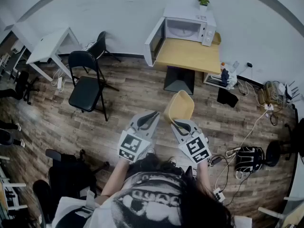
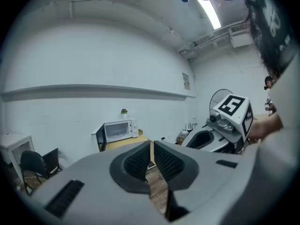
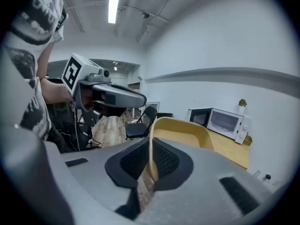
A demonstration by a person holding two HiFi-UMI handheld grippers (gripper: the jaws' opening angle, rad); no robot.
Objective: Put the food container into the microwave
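One-sided grip: R tongs [image 3: 151, 161] clamped on near wall of yellow food container [image 1: 179, 107], carried mid-air, long axis pointing fwd. L tongs [image 2: 152, 158] narrow, only a slit apart, empty, just beside on left. Straight ahead, well apart: microwave [image 1: 183, 28] on table [image 1: 190, 56], door [image 1: 154, 41] swung open leftward. Prob. a fwd carry, R side leading.
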